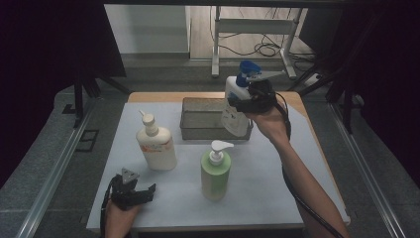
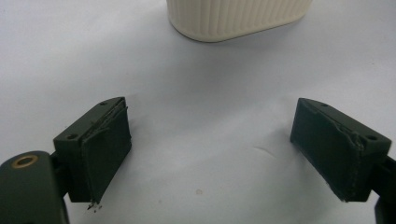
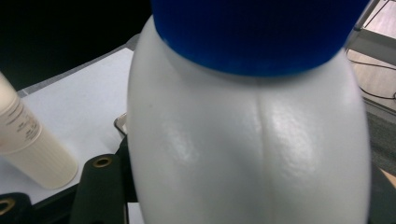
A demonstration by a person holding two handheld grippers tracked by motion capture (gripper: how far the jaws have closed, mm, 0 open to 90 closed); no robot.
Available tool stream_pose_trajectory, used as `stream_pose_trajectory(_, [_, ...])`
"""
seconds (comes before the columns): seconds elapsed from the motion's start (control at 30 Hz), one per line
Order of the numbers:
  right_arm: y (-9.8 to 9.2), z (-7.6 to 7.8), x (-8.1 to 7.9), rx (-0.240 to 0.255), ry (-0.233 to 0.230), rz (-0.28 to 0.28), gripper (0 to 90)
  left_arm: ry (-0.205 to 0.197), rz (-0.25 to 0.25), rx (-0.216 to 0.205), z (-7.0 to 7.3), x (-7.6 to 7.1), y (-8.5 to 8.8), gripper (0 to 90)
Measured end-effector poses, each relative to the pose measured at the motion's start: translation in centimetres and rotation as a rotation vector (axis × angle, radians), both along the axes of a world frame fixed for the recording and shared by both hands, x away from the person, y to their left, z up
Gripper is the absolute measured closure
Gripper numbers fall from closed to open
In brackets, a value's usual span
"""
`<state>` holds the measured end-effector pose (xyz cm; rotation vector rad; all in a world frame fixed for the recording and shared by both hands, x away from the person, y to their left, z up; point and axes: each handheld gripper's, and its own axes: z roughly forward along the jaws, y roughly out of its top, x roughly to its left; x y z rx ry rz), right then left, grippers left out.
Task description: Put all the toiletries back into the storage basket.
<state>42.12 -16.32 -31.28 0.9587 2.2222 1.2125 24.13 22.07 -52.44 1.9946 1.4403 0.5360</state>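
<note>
The right gripper (image 1: 250, 101) was clamped on the white plastic pump bottle with a blue dispenser head (image 1: 236, 106), which hung tilted in the air over the right end of the shallow grey metal-mesh tray (image 1: 198, 130) at the far middle of the white table mat (image 1: 277, 178). The step in hand appeared to be carrying this bottle to the tray. To do it well, the bottle would best be brought fully inside the tray's rim, lowered until its base or flank found support on the mesh, and only then released, since a smooth, rounded body gripped high near its shoulder could swing or slip. The left gripper (image 1: 141, 191) rested low at the near left of the mat, its jaws standing wide apart with nothing between them; ahead of it stood the cream ribbed pump bottle with an orange label (image 1: 156, 144), and to its right the green pump bottle with a white dispenser (image 1: 216, 171). In the right gripper view the white bottle's body (image 3: 247, 149) hid both pads, so the exact contact points could not be made out; the tray floor under the bottle and the print on the labels were likewise unreadable
</note>
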Motion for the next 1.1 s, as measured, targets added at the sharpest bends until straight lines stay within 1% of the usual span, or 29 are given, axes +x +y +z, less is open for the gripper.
stream_pose_trajectory(0.03, [0.0,0.0,0.0,0.000,0.000,0.000,38.5,0.000,0.000,0.000,0.0,0.0,0.0,11.9])
stream_pose_trajectory(0.07, [0.5,0.0,0.4,-0.001,-0.002,-0.002,38.5,0.000,0.000,0.000,0.0,0.0,0.0,11.9])
stream_pose_trajectory(0.2, [1.2,0.0,0.9,0.001,-0.005,-0.003,38.5,0.000,0.000,0.000,0.0,0.0,0.0,11.9])
stream_pose_trajectory(0.37, [2.8,-0.1,1.7,0.008,-0.014,-0.003,38.5,-0.001,0.001,-0.001,0.0,0.0,0.0,11.9])
stream_pose_trajectory(0.4, [2.8,-0.1,1.7,0.008,-0.014,-0.003,38.5,-0.001,0.000,0.000,0.0,0.0,0.0,11.9])
stream_pose_trajectory(0.43, [3.3,-0.3,2.1,0.008,-0.013,-0.004,38.5,-0.002,0.001,0.000,0.0,0.0,0.0,11.9])
stream_pose_trajectory(0.5, [3.5,-0.3,2.2,0.009,-0.010,-0.004,38.5,0.000,0.000,0.000,0.0,0.0,0.0,11.9])
stream_pose_trajectory(0.53, [4.1,-0.5,2.7,0.011,-0.007,-0.007,38.6,0.001,0.000,0.000,0.0,0.0,0.0,11.9])
stream_pose_trajectory(0.63, [4.5,-0.5,3.0,0.014,-0.008,-0.011,38.5,0.001,0.000,0.000,0.0,0.0,0.0,11.9])
stream_pose_trajectory(0.73, [5.5,-0.8,3.8,0.016,-0.005,-0.014,38.6,0.001,0.000,0.000,0.0,0.0,0.0,11.9])
stream_pose_trajectory(0.8, [5.6,-0.8,3.9,0.015,-0.004,-0.015,38.6,0.001,0.000,-0.001,0.0,0.0,0.0,11.8])
stream_pose_trajectory(0.83, [6.2,-1.1,4.3,0.016,-0.004,-0.016,38.6,0.000,0.001,-0.002,0.0,0.0,0.0,11.8])
stream_pose_trajectory(1.1, [7.5,-2.1,5.2,0.009,-0.005,-0.021,38.6,0.001,0.001,-0.001,0.0,0.0,0.0,11.8])
